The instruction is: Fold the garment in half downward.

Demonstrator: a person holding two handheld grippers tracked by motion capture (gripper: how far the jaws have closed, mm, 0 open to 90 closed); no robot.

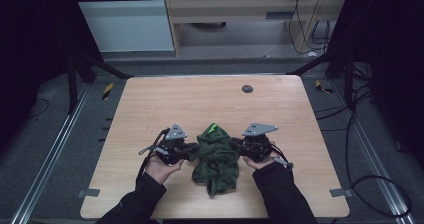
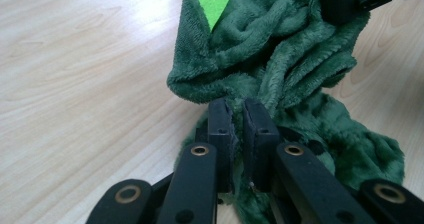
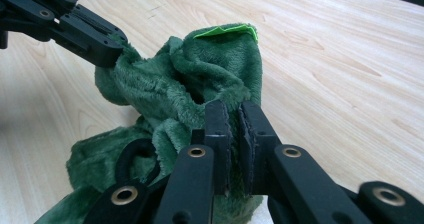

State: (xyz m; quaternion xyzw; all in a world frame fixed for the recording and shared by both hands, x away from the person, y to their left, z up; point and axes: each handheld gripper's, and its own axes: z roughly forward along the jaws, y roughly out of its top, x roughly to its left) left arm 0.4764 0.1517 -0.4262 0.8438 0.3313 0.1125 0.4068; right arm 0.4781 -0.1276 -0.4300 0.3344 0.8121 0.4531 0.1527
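Observation:
A crumpled dark green plush garment lies on the near middle of the wooden table. A bright green felt spike sticks out at its far edge. My left gripper is shut on the garment's left side; in the left gripper view the jaws pinch a fold of plush. My right gripper is shut on the right side, its pads clamping the fabric in the right gripper view. Each gripper view also shows the other gripper's jaws biting the cloth. The garment is bunched up between the two.
A small dark round disc sits on the far part of the table. Grey tape tabs mark the near table corners. Cables trail over the floor at the right, and black frame legs stand at the far corners.

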